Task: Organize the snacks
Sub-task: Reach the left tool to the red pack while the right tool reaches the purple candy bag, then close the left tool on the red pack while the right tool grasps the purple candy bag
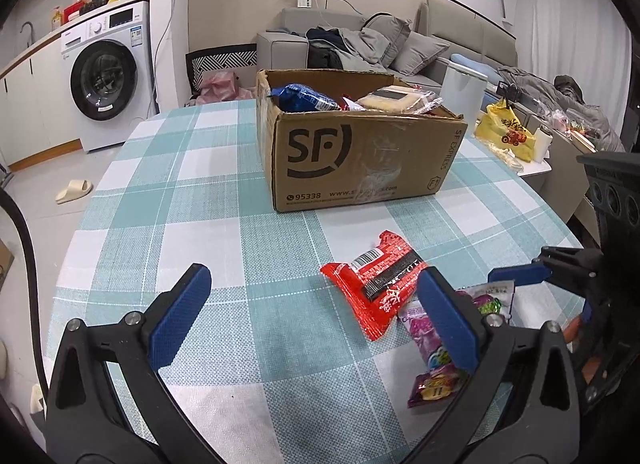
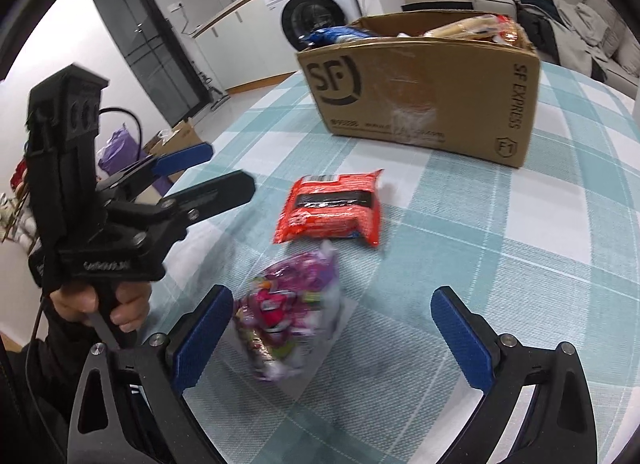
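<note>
From the left wrist view, the left claw [image 1: 308, 320] hangs over the checked tabletop [image 1: 200, 200] with its blue pads spread wide and nothing between them but cloth. Just past its right pad lies the red snack packet [image 1: 374, 286], flat on the tabletop, barcode up. Tucked behind that same pad is the purple candy bag [image 1: 424, 328], partly hidden, touching or nearly touching the red packet's near corner. Further back stands the cardboard box [image 1: 360, 160], flaps open, with a blue bag [image 1: 304, 98] and a pale wrapped pack [image 1: 394, 98] poking up inside. The right claw's blue tip [image 1: 520, 275] edges in from the right, near the candy bag. Behind the tabletop there's a washing machine [image 1: 108, 72] and a grey sofa [image 1: 360, 44].

Over to the right wrist view: the right claw [image 2: 334, 338] is open wide, pads well apart, gripping nothing. The purple candy bag [image 2: 290, 316] lies on the tabletop between them, close by the left-hand pad, blurred; I can't tell whether that pad touches it. The red snack packet [image 2: 330, 206] lies just beyond it, and the cardboard box [image 2: 424, 92] stands beyond that. On the left of the picture a hand [image 2: 100, 304] holds the left claw [image 2: 224, 170], its fingers parted and holding nothing.
</note>
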Demonstrator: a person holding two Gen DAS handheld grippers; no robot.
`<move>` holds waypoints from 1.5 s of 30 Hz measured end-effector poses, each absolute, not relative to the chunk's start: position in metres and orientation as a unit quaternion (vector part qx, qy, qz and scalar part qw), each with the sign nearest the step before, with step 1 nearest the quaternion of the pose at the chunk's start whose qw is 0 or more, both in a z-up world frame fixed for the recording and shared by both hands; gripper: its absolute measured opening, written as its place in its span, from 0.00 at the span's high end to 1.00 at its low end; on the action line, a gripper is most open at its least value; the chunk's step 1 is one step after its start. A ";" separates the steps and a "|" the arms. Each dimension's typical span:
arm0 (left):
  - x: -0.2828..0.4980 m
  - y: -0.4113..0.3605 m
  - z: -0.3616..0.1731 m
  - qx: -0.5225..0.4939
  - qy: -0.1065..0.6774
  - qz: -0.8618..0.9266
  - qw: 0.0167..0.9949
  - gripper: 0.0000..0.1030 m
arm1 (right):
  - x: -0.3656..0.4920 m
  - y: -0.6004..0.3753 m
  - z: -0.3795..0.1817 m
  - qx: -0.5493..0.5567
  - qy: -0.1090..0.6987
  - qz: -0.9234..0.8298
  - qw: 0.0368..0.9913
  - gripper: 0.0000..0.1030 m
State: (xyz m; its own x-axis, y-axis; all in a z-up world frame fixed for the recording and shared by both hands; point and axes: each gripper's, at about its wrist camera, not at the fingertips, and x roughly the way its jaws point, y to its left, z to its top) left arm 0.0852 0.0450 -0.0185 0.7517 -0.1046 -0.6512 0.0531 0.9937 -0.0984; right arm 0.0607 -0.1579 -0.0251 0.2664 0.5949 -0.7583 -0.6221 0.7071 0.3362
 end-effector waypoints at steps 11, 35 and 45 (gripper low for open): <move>0.087 0.046 -0.021 -0.039 0.351 -0.042 0.935 0.00 | 0.055 -0.146 -0.030 -0.027 0.470 0.411 0.781 0.51; 0.123 0.020 -0.047 -0.078 0.408 -0.048 0.908 0.00 | 0.081 -0.226 0.000 0.044 0.402 0.272 0.873 0.53; 0.154 -0.012 -0.064 -0.054 0.441 -0.034 0.895 0.01 | 0.086 -0.227 -0.002 0.049 0.403 0.269 0.874 0.53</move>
